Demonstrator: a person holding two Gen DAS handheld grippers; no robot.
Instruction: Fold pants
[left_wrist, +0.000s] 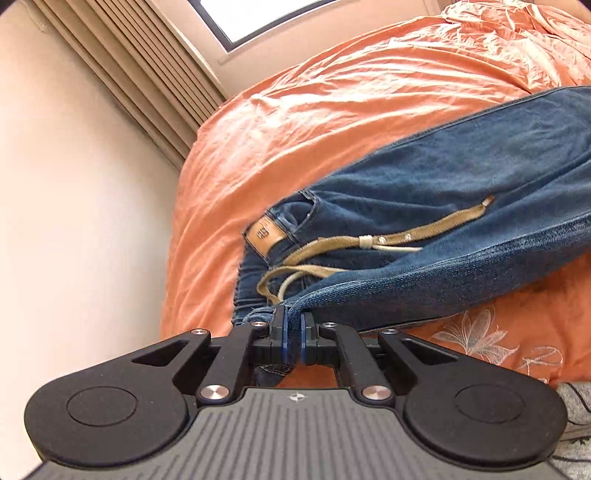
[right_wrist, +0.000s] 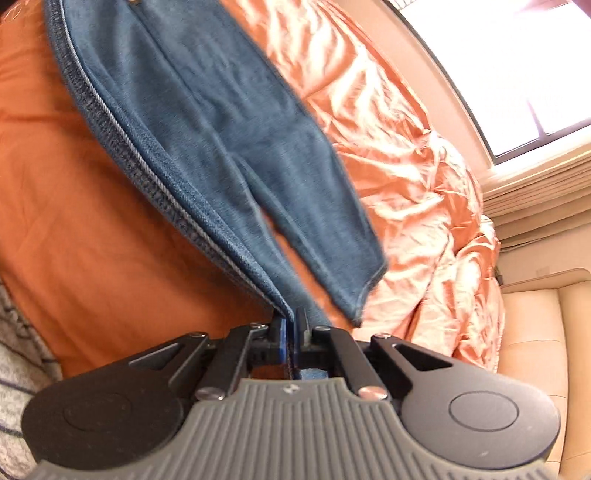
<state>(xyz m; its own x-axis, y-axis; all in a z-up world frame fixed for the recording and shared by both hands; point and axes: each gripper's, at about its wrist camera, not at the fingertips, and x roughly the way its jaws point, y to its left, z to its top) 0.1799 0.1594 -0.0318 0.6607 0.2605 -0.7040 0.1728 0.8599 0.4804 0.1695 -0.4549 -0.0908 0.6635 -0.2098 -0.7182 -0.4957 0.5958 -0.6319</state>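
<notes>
A pair of blue denim pants stretches across a bed covered by a wrinkled orange bedspread, pinched at both ends by two hand-held grippers. The left gripper is clamped on a fold of denim at the waist end, its blue-padded fingers pressed together with cloth between them. Just beyond it lie a tan leather waistband patch and a loose tan drawstring that trails over the fabric. The right gripper is likewise closed tight on the pants near the leg end, gripping a doubled edge where a pale stitched side seam runs up and away from the fingers. One pant leg hangs free to the right of that gripper, its hem blurred above the bedspread. The denim looks soft and evenly faded, folded lengthwise, with the near edge lifted off the bed. White floral embroidery marks the bedspread beside the left gripper. A window and pleated beige curtains stand behind the bed.
</notes>
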